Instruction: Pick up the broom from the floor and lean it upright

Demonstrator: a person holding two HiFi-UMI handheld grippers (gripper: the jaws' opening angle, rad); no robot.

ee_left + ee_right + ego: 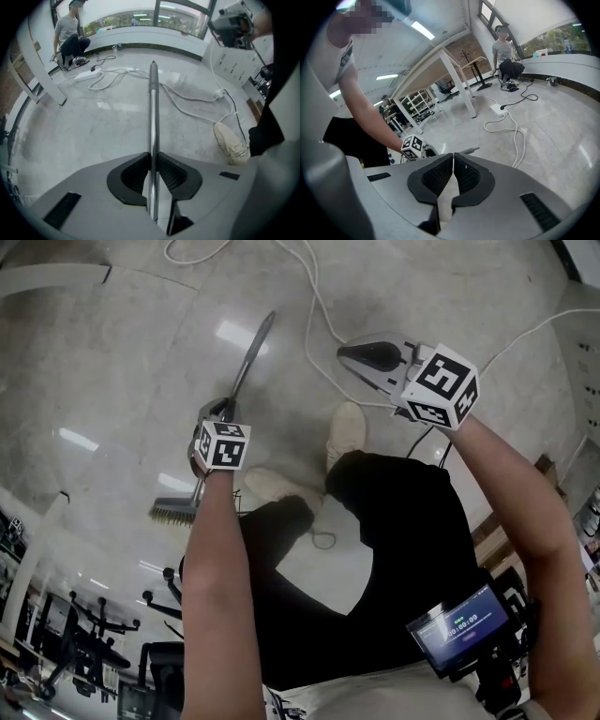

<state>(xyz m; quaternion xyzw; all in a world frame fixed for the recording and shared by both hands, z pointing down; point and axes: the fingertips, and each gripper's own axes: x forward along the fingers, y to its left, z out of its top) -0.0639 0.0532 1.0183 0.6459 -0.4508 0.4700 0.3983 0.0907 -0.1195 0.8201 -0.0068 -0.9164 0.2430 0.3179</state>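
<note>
A glossy pale grey stone floor (84, 126) is crossed by loose white cables (518, 140). A curved band of windows (136, 16) is seen at the far side. A white table (457, 84) and black office chairs (84, 636) are lit by ceiling strip lights (422, 30).

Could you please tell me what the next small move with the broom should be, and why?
Probably lift the left gripper to swing the broom handle toward upright. Its jaws already clamp the handle near the brush head, the handle lies slanted low over the floor, and the right gripper is shut on nothing, held clear.
</note>
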